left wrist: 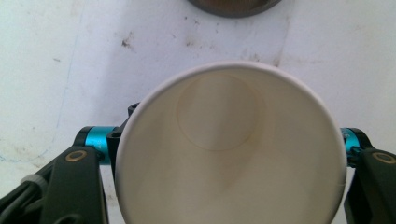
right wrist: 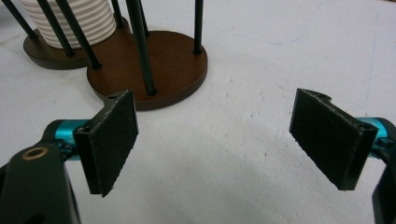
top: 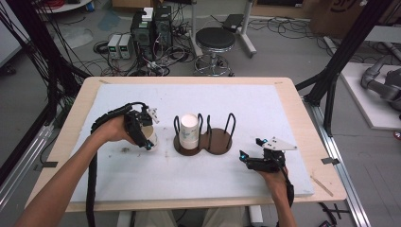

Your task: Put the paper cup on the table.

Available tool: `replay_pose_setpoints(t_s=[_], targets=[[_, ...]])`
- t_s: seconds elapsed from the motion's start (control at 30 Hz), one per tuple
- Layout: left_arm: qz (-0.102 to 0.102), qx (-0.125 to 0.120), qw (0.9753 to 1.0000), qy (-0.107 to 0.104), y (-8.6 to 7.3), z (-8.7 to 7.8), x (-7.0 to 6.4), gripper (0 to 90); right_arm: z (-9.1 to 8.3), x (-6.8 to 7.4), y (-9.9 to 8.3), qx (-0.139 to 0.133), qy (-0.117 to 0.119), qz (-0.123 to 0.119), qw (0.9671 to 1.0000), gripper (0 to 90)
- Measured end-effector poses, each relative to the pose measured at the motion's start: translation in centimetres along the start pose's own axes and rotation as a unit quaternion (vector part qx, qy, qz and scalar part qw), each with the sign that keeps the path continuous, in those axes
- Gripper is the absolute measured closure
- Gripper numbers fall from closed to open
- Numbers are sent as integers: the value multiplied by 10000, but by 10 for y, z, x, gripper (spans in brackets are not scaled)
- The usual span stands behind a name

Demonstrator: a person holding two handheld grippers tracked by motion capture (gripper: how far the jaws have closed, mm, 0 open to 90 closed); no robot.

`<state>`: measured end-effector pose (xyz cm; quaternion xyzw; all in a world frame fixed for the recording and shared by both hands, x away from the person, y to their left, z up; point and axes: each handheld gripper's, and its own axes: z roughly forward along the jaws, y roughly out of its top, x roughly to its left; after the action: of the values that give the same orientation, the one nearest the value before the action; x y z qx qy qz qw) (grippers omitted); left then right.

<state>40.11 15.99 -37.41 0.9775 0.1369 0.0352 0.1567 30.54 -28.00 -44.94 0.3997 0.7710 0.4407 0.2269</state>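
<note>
From the high view, the left gripper [top: 144, 132] is clamped on a paper cup [top: 150, 137] at the left of the white mat [top: 118, 170], just beside the brown two-ring holder [top: 219, 141] whose left ring carries another white cup [top: 188, 132] upright among black wire posts, while the right gripper [top: 250, 150] rests well apart at the mat's right. In the left gripper view the paper cup [left wrist: 231, 149] sits gripped between the jaws with its open mouth facing the camera — its long axis runs along the jaws, bottom toward the mat. In the right gripper view the right gripper [right wrist: 214, 140] has its pads wide apart on nothing, aimed at the holder's empty ring [right wrist: 161, 65] — the ribbed stack of cups [right wrist: 74, 21] stands behind thin posts.
</note>
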Motion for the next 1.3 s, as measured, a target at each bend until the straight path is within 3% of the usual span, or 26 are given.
replay_pose_setpoints(t_s=[0.4,0.57,0.83,1.13,1.3], targets=[[142,253,9996,-57,3,14,0,300,0,0,0,4,-8,8,10000,158],[35,68,9999,-86,1,17,2,289,1,0,0,28,-3,20,10000,158],[40,-138,9999,-85,1,20,2,276,0,0,0,29,-11,27,10000,158],[118,-545,9984,-86,-3,18,3,164,1,-1,0,28,-4,23,10000,158],[91,-498,9986,-136,-3,19,2,159,0,-1,0,6,9,20,10000,158]])
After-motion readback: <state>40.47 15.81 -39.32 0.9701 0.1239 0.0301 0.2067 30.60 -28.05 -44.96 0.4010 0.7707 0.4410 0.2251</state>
